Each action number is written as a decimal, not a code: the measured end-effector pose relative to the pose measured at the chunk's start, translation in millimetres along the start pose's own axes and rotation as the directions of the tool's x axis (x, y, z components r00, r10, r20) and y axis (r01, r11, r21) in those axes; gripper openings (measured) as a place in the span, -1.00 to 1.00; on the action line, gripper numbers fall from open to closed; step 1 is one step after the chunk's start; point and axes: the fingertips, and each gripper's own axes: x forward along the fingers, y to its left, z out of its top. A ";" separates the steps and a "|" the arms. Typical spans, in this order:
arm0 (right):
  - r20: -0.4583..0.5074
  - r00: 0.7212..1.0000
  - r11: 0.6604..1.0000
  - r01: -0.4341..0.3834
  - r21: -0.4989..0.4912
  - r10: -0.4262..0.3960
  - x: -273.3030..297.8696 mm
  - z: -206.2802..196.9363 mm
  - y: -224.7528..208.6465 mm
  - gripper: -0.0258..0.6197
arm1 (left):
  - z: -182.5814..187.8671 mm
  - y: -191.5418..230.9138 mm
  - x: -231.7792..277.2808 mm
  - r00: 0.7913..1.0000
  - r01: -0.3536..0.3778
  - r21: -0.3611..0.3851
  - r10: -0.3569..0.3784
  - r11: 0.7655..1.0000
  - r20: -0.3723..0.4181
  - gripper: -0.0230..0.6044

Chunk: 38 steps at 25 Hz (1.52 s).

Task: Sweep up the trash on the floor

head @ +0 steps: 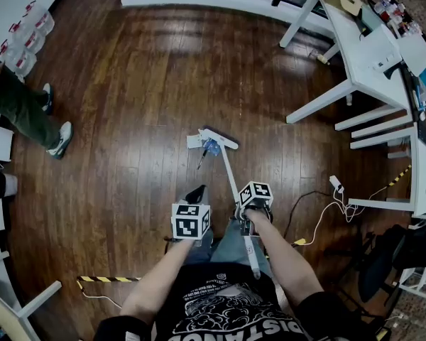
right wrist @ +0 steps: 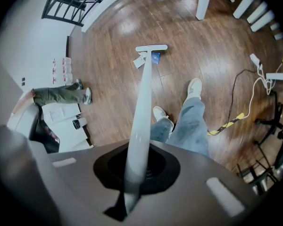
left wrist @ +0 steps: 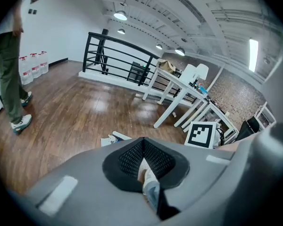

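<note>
Head view: right gripper (head: 255, 195) clamped on the broom handle (head: 231, 172), broom head (head: 219, 139) at 12 o'clock, just beside the trash, a paper scrap (head: 193, 141) and a blue wrapper (head: 211, 148); risk: a hard stroke would likely scatter the light paper. Left gripper view: left gripper (left wrist: 142, 144) jaws together, holding nothing; bystander (left wrist: 9, 79) at 9 o'clock, white tables (left wrist: 179, 98) at 2 o'clock. Right gripper view: power cable (right wrist: 254, 86) at 3 o'clock, a likely snag should the sweep drift right.

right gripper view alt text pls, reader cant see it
The right gripper has its jaws shut on a white broom handle that runs down to the broom head on a wooden floor, beside scraps. Jeans show at right.
</note>
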 end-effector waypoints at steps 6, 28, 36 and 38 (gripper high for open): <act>0.051 0.998 0.982 0.055 -0.180 -0.046 -42.6 -35.0 -15.3 -0.92 | 11.9 -23.0 -23.9 0.998 0.019 0.018 -0.020 1.000 0.067 -0.91; 0.171 0.975 0.811 -0.017 -0.585 0.144 -160.4 -193.2 -98.1 -0.92 | -59.7 -199.2 -125.6 0.961 -0.054 -0.019 0.057 0.998 0.272 -0.91; 0.272 0.949 0.824 0.022 -0.566 0.162 -195.0 -206.4 -154.2 -0.92 | -64.9 -239.0 -152.5 0.921 -0.103 -0.065 0.120 0.993 0.371 -0.91; 0.309 0.937 0.830 0.037 -0.557 0.165 -205.3 -206.8 -161.2 -0.92 | -66.9 -248.0 -156.0 0.917 -0.108 -0.061 0.124 0.992 0.380 -0.91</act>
